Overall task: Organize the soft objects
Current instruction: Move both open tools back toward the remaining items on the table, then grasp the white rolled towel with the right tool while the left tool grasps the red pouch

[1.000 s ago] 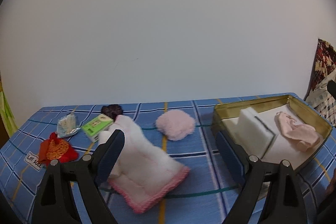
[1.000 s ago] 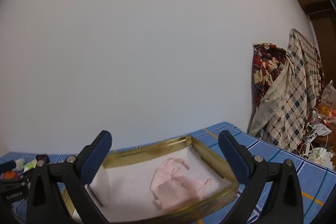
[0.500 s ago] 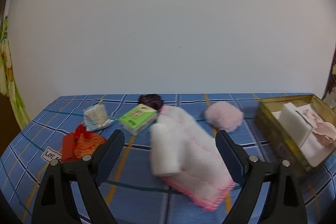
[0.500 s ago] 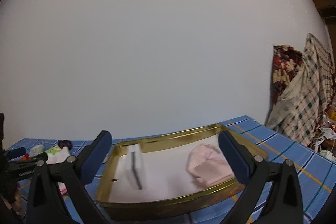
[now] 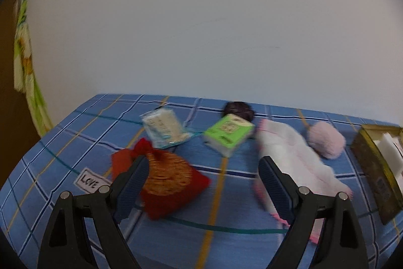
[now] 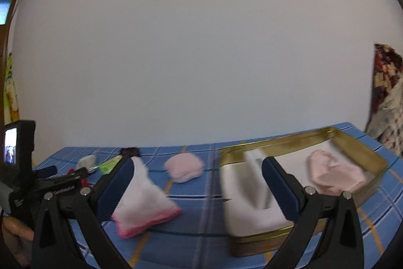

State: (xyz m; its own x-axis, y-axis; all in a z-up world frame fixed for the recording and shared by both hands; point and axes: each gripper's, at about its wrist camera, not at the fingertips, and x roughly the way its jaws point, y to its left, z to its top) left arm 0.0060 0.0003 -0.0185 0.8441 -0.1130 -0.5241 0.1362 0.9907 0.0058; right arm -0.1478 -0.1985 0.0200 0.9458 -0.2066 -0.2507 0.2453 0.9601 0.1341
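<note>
Both hand-held grippers hung over the blue plaid worktop (image 5: pixel 176 231), the left hand-held gripper (image 5: pixel 204 183) and the right hand-held gripper (image 6: pixel 196 183) each with jaws spread wide and nothing between them. In the left wrist view a red drawstring pouch (image 5: pixel 168 180) lay at 7 o'clock beside the left finger, a green tissue pack (image 5: pixel 228 134) at 12, a clear wrapped packet (image 5: pixel 163 127) at 11, a white pink-edged towel (image 5: pixel 289 160) at 3 and a pink puff (image 5: pixel 326 140) beyond it. The gold tin (image 6: pixel 357 148), at 3 o'clock in the right wrist view, already held a white sponge (image 6: pixel 249 185) and a pink cloth (image 6: pixel 335 175). The pouch's slack fabric could slip from a shallow pinch, and a loose towel might unfold or catch the tin's rim.
</note>
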